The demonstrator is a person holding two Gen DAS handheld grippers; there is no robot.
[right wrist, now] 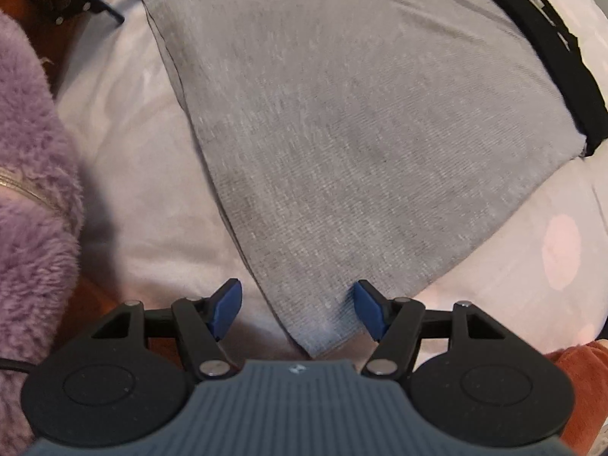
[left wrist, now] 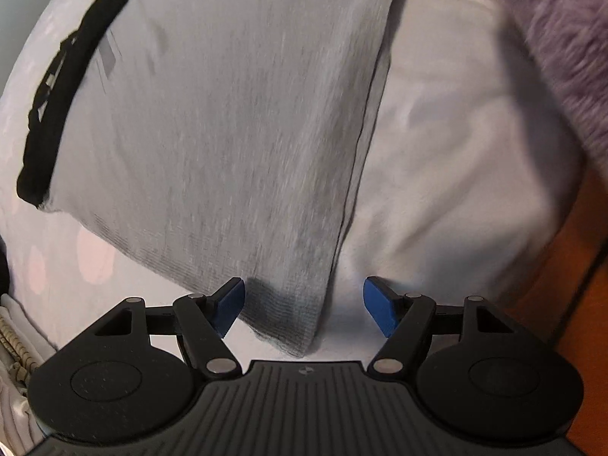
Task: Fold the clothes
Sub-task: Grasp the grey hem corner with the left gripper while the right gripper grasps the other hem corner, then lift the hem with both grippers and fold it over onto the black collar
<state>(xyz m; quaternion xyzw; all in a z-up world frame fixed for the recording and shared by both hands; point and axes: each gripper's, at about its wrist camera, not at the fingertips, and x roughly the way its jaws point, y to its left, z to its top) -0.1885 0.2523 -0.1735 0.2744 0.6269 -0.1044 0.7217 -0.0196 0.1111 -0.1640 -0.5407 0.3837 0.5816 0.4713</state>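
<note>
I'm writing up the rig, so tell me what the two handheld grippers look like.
Both match: the left gripper and right gripper have blue pads on black linkage arms with silver pivot pins, two round black discs, and a ribbed grey body with a small central logo. A fluffy purple sleeve shows beside the right one.

garment (left wrist: 235, 133) on bedsheet (left wrist: 448, 174), blanket (left wrist: 562, 38) beside

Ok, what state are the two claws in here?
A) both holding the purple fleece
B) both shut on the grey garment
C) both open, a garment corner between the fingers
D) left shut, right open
C: the left claw and right claw both gape, each with a corner of the grey garment between its blue fingers.
</note>
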